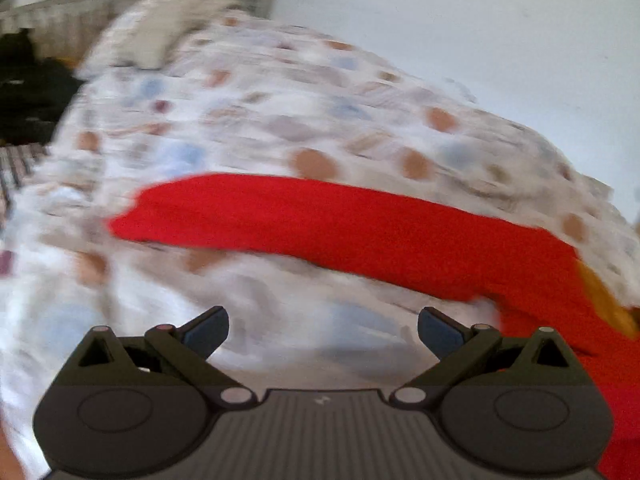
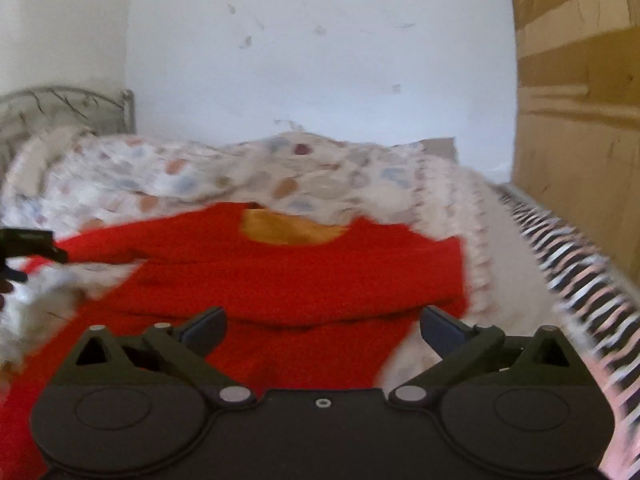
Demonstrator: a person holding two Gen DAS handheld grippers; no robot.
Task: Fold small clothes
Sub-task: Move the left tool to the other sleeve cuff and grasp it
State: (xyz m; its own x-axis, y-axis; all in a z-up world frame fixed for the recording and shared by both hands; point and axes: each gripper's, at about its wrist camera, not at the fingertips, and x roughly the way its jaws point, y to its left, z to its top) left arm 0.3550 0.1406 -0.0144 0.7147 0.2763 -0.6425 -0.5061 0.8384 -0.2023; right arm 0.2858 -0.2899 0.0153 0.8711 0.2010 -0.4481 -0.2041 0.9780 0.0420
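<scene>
A red sweater [image 2: 280, 280] with a yellow-orange inner collar [image 2: 288, 230] lies spread on the patterned bedspread [image 2: 160, 176]. Its sleeve [image 1: 320, 224] stretches across the left wrist view. My left gripper [image 1: 323, 330] is open and empty, over the bedspread just short of the sleeve. Its dark body also shows at the left edge of the right wrist view [image 2: 28, 242]. My right gripper [image 2: 322, 330] is open and empty, above the sweater's lower body. Both views are motion-blurred.
A pillow [image 1: 160, 28] and a metal headboard [image 2: 60, 100] stand at the bed's far end against a white wall [image 2: 320, 60]. A brown wooden wardrobe [image 2: 576, 120] stands on the right. A striped sheet edge [image 2: 560, 248] runs along the bed's right side.
</scene>
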